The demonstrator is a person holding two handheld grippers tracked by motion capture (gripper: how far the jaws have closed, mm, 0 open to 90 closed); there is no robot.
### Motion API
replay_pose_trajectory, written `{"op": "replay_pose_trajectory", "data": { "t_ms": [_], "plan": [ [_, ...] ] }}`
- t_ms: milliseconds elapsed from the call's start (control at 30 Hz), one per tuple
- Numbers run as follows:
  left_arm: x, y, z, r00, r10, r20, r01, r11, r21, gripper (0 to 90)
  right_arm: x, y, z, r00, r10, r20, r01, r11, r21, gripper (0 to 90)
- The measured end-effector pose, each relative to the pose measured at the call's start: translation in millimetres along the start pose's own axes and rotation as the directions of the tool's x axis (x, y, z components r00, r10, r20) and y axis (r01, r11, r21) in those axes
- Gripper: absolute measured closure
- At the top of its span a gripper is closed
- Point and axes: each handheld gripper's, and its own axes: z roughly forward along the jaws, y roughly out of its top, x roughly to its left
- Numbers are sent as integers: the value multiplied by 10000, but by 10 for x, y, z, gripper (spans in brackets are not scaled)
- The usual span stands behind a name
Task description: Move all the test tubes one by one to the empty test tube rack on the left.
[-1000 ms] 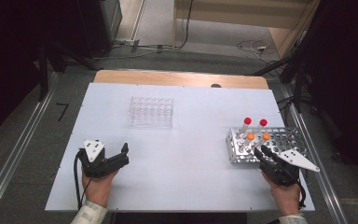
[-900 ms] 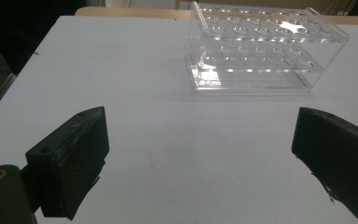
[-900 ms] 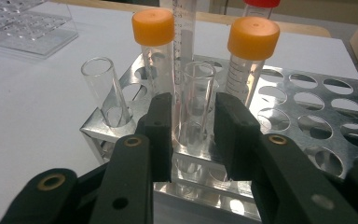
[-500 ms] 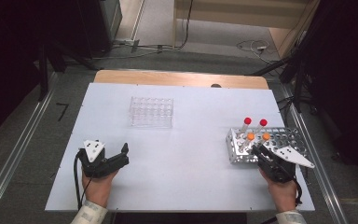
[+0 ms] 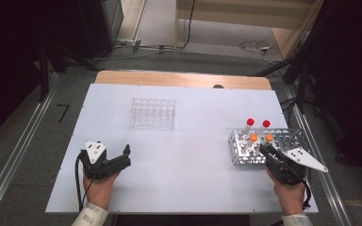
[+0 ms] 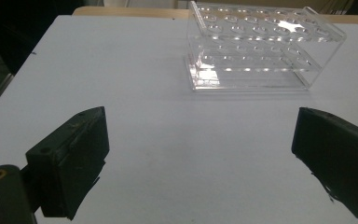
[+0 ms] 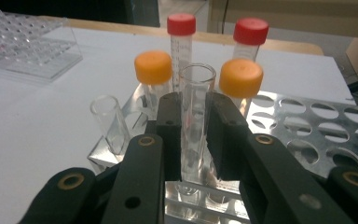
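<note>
In the high view, a metal tube rack (image 5: 290,141) is seen near the right edge of the white bench (image 5: 193,155), and it serves as landmark. The right tool (image 5: 267,150) is held at the rack's near left corner, its black body lying just over the rack's near rim. Two red-capped tubes (image 5: 250,123) and two orange-capped tubes (image 5: 253,138) are stood in the rack's left part. A clear plastic rack (image 5: 153,113) is placed well to the left of the metal rack and farther from the person, with open bench all around it. The left tool (image 5: 127,155) is rested far to the left of the metal rack, near the bench's near edge, with a wide stretch of bare bench between.

In the left gripper view, the left tool (image 6: 200,149) is shown with its jaws spread wide and nothing between them. The clear plastic rack (image 6: 261,46) is seen ahead across bare bench, toward the far edge.

In the right gripper view, the right tool (image 7: 193,135) is shown pinching an uncapped clear glass tube (image 7: 196,116), on which its jaws have just been closing. The tube is stood upright in the metal tube rack (image 7: 335,126), in the near row. A second open tube (image 7: 109,121) is leaned at the rack's left corner. The orange-capped tubes (image 7: 154,67) are set just behind the pinched tube, the red-capped tubes (image 7: 182,25) behind those. The rack's holes to the right are seen open.
</note>
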Motion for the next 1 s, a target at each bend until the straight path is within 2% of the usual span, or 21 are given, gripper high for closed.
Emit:
{"op": "replay_pose_trajectory", "data": {
  "t_ms": [333, 467, 600, 700, 1000],
  "plan": [
    [-7, 2, -8, 10000, -23, 42, 23, 10000, -30, 46, -4, 159, -252, 9995, 298, -119, -306, 9966, -764, 731],
    [-4, 2, -8, 10000, -25, 65, 25, 10000, -9, 47, 15, 156, -335, 9990, 368, -252, -386, 9964, -751, 731],
    [-18, 1, -6, 9999, 69, 87, -68, 10000, -33, 50, 102, 131, -367, 9984, 172, -537, -204, 9981, -582, 731],
    [-41, -1, 3, 9994, 288, 167, -288, 9996, 47, 51, 181, 104, -390, 9966, 48, -823, -87, 9988, -475, 731],
    [-105, 7, 24, 9978, 472, 459, -474, 9989, 49, 68, 433, 98, -362, 9866, -400, -1581, 340, 9986, -403, 731]
  ]
}}
